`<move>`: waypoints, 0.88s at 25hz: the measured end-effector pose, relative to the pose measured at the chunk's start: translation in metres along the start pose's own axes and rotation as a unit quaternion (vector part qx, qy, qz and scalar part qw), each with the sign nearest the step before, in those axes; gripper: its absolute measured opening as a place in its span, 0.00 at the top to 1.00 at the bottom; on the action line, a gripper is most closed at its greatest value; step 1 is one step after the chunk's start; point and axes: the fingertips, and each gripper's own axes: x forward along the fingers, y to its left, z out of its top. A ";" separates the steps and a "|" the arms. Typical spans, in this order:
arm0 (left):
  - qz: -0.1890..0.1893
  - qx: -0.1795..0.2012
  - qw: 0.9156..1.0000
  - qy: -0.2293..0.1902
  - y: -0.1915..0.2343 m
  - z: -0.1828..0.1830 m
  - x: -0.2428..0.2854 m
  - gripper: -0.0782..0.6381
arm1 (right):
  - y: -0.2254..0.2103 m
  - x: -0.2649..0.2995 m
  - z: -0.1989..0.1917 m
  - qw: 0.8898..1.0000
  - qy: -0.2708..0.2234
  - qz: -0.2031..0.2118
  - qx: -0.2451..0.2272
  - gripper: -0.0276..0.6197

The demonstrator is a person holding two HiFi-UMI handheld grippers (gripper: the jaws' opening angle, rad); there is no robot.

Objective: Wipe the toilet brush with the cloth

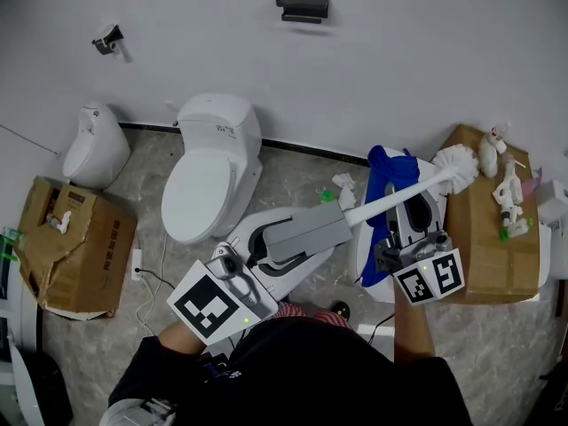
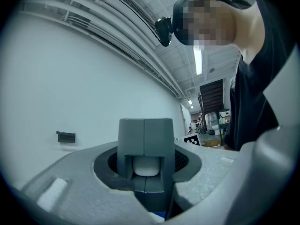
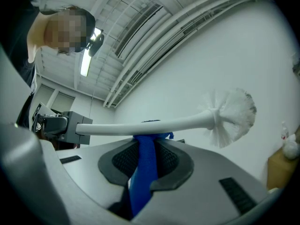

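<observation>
Left tongs (image 2: 146, 168) were closed on the grey grip (image 1: 302, 233) of the toilet brush (image 1: 399, 198). They held it level in the air above the floor (image 1: 293, 176), with nothing under it for support. The shaft ran out to the right, and the bristle head (image 1: 457, 167) sat up near the cardboard box (image 1: 484, 229).

Right tongs (image 3: 146, 161) were pinched on the blue cloth (image 3: 143, 182). It rose out of the jaws and met the white shaft about mid-length. In the right gripper view it looked laid against or over the shaft, not wrapped round it.

Risks, as judged:
- The brush was a long lever held at one end only. A hard push from the cloth could have twisted the grip in the left tongs or tipped the head down.
- The cloth was held by a narrow bunched strip. Drag along the shaft, or a snag in the bristles, could have pulled it out of the right tongs and dropped it on the floor.
- The cloth met the shaft on one side only, so a straight stroke would likely have left the far side unwiped.
- The head sat close to the box and the small items (image 1: 508, 193) on it. A stroke carried too far right could have knocked them or flicked the bristles into them.
- The toilet (image 1: 209, 171) was well apart and posed no risk.
</observation>
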 end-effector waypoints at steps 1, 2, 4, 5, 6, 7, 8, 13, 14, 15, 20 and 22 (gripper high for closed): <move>0.000 0.000 1.000 0.001 0.000 0.000 0.001 0.66 | -0.003 -0.001 0.001 1.000 0.000 -0.003 0.001 0.85; -0.001 0.000 1.000 0.002 0.000 0.000 0.002 0.66 | -0.006 -0.001 0.001 1.000 0.000 -0.005 0.001 0.85; -0.003 0.001 1.000 0.001 0.001 0.000 0.002 0.66 | -0.011 -0.002 0.002 1.000 -0.002 -0.012 0.002 0.85; -0.003 0.001 1.000 0.001 0.001 0.000 0.001 0.66 | -0.012 -0.002 0.002 1.000 -0.003 -0.015 0.002 0.85; -0.004 0.001 1.000 0.000 0.001 0.000 0.000 0.66 | -0.014 -0.003 0.003 1.000 -0.003 -0.019 0.003 0.85; -0.004 0.001 1.000 -0.001 0.001 0.000 -0.001 0.66 | -0.015 -0.003 0.003 1.000 -0.004 -0.022 0.004 0.85; -0.005 0.002 1.000 -0.001 0.001 0.001 -0.001 0.66 | -0.017 -0.004 0.004 1.000 -0.004 -0.025 0.004 0.85; -0.006 0.003 1.000 -0.004 0.002 0.000 -0.003 0.66 | -0.024 -0.006 0.004 0.999 -0.004 -0.035 -0.003 0.85; -0.007 0.005 1.000 -0.004 0.002 0.000 -0.004 0.66 | -0.025 -0.006 0.004 0.999 -0.004 -0.038 -0.005 0.85; -0.008 0.005 1.000 -0.003 0.002 -0.001 -0.004 0.66 | -0.026 -0.006 0.004 0.999 -0.004 -0.040 -0.006 0.85; -0.008 0.006 1.000 -0.004 0.002 -0.002 -0.006 0.66 | -0.033 -0.008 0.004 0.999 -0.005 -0.050 -0.009 0.85; -0.010 0.009 1.000 -0.004 0.002 -0.002 -0.007 0.66 | -0.036 -0.008 0.005 0.998 -0.006 -0.054 -0.010 0.85</move>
